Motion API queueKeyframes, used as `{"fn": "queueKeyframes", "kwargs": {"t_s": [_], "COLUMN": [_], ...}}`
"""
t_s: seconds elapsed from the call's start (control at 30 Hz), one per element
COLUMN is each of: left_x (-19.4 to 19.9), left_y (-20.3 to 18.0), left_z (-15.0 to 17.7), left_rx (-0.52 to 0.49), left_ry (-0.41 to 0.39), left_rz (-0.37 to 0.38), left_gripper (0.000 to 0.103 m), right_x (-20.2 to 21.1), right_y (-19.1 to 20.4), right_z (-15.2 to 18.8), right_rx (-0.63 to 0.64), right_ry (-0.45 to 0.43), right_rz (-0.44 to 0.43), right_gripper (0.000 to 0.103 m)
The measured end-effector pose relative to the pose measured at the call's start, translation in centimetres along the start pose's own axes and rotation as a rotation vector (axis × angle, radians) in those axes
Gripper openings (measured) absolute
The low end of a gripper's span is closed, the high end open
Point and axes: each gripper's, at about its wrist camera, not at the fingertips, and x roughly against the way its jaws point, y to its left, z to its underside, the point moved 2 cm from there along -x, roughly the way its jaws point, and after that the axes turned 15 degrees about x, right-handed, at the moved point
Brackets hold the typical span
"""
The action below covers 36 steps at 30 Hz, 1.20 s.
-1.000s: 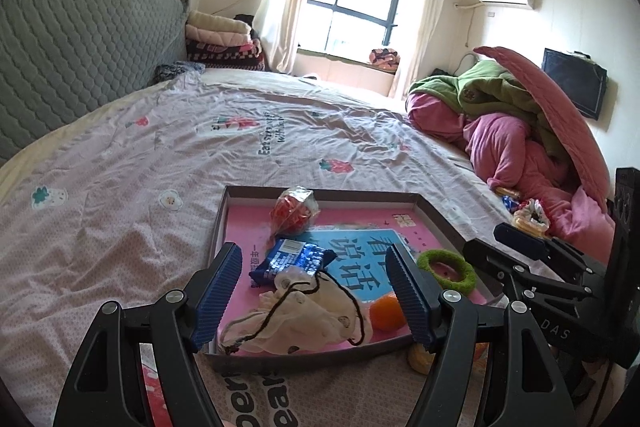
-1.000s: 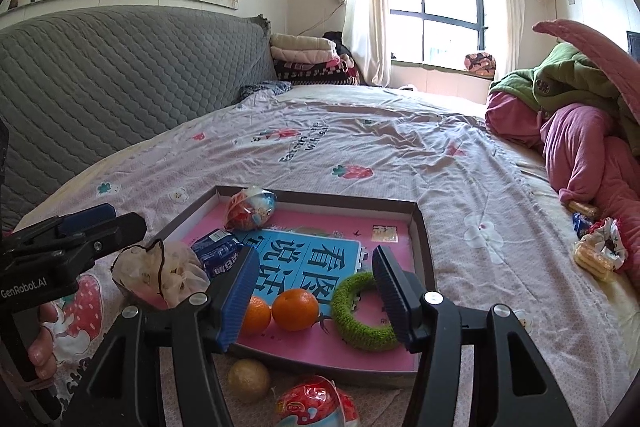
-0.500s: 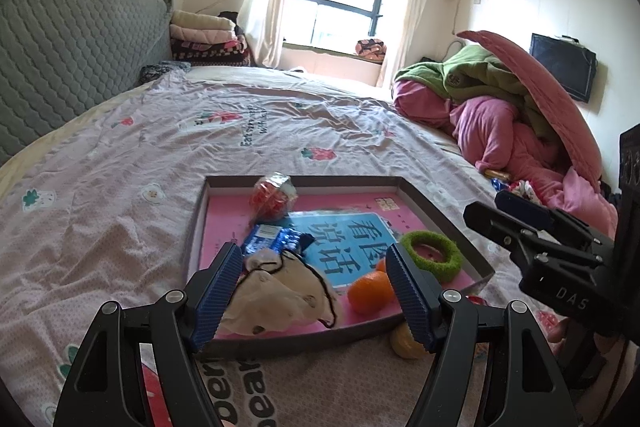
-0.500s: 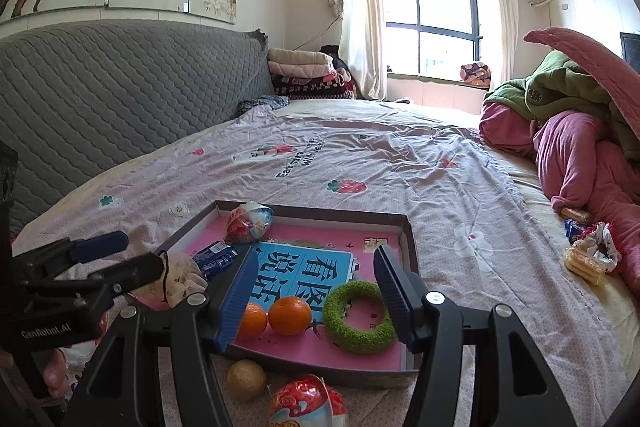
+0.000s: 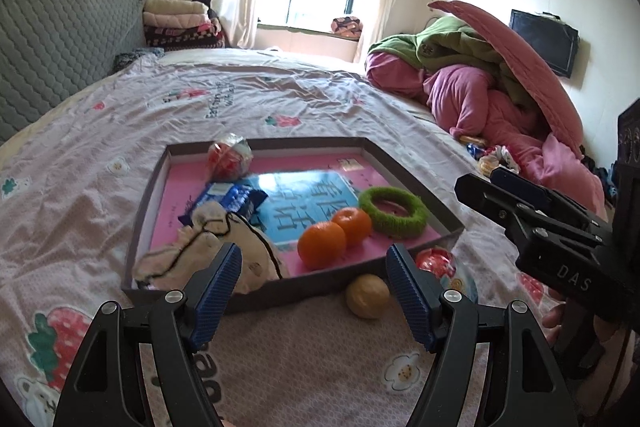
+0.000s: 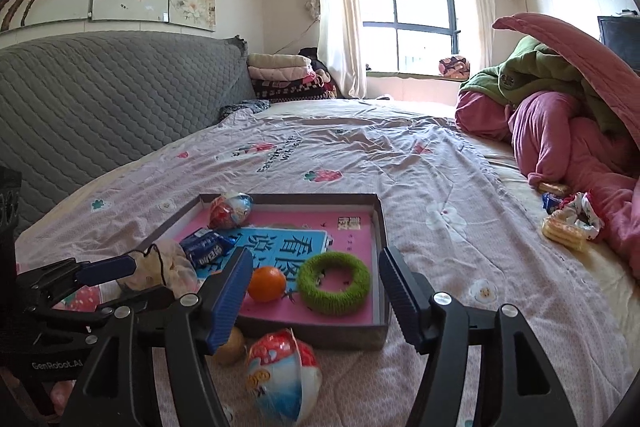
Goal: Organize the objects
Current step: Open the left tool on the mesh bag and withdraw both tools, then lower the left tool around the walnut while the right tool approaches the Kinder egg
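Observation:
A grey-rimmed tray [image 5: 280,291] with a pink floor lies on the bed. It holds a red-white egg toy [image 5: 230,157], a blue snack packet [image 5: 226,201], a beige drawstring pouch [image 5: 208,251], two oranges [image 5: 321,245] and a green fuzzy ring [image 5: 394,213]. On the sheet just in front of the tray sit a tan ball [image 5: 367,295] and a second egg toy [image 6: 282,373]. My left gripper [image 5: 313,251] hovers open before the tray's near wall, holding nothing. My right gripper [image 6: 315,259] is opening, with nothing between its pads; the ring [image 6: 335,281] lies beyond it.
A grey quilted headboard [image 6: 100,115] runs along the left. Pink and green bedding [image 6: 568,115] is heaped at the right, with snack packs [image 6: 564,227] beside it. Folded blankets [image 6: 280,75] are stacked near the window. The floral sheet [image 6: 340,147] stretches beyond the tray.
Both grippers have drawn back from the tray, so the tan ball and loose egg toy now show in the left view. The right jaws stand wider. The pouch lies still in the tray.

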Motion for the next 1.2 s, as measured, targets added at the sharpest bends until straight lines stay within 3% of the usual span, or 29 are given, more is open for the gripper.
{"fn": "queueKeyframes", "kwargs": {"t_s": [0.7, 1.2], "left_x": [-2.1, -4.4], "left_y": [-0.6, -1.0], "left_z": [3.1, 3.8], "left_rx": [-0.006, -0.013], "left_ry": [0.136, 0.209], "left_rz": [-0.006, -0.018], "left_gripper": [0.076, 0.076], "right_x": [2.5, 0.7], "right_y": [1.5, 3.0], "right_z": [5.1, 7.2], "right_rx": [0.054, 0.058], "right_ry": [0.113, 0.216], "right_rz": [-0.026, -0.099], "right_gripper": [0.065, 0.065]}}
